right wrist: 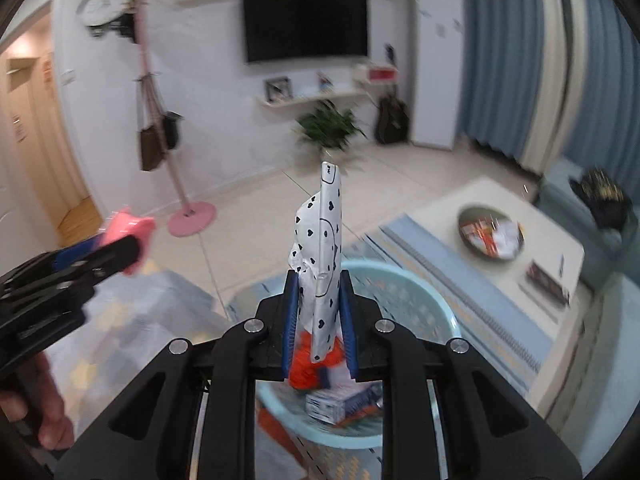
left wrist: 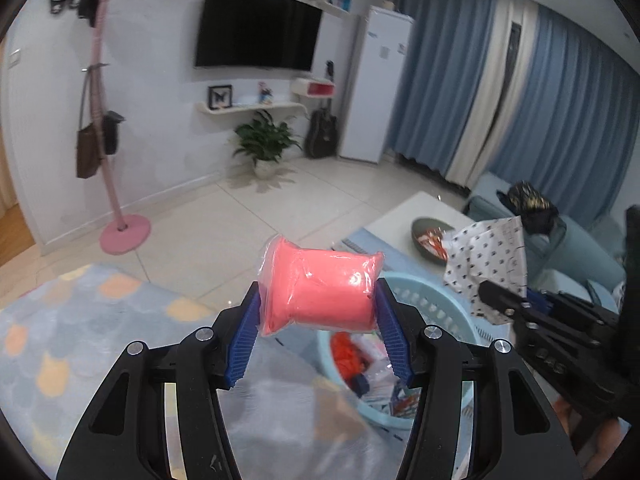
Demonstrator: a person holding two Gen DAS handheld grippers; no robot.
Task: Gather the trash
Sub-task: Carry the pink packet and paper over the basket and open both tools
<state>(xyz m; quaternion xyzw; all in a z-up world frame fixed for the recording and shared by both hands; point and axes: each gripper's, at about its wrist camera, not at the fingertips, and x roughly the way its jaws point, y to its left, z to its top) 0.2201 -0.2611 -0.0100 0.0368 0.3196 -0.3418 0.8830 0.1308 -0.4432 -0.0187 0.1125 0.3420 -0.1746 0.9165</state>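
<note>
My left gripper point(left wrist: 318, 304) is shut on a pink packet wrapped in clear plastic point(left wrist: 318, 290), held crosswise between the blue pads. My right gripper point(right wrist: 318, 300) is shut on a white wrapper with small black hearts point(right wrist: 324, 248) that stands upright between its fingers. Below both grippers sits a light blue plastic basket point(right wrist: 404, 292) holding orange, white and blue trash. In the left wrist view the basket point(left wrist: 424, 300) lies just behind the packet, and the heart wrapper point(left wrist: 490, 256) and right gripper show at the right. In the right wrist view the pink packet point(right wrist: 128, 236) shows at the left.
A low white table point(right wrist: 448, 208) with a grey dish of wrappers point(right wrist: 490, 232) stands to the right, beside a blue sofa point(left wrist: 576, 248). A patterned rug point(left wrist: 60, 320) lies under the basket. A pink coat stand point(left wrist: 120, 232) and a potted plant point(left wrist: 266, 144) stand by the far wall. A hand point(right wrist: 48, 408) holds the left gripper.
</note>
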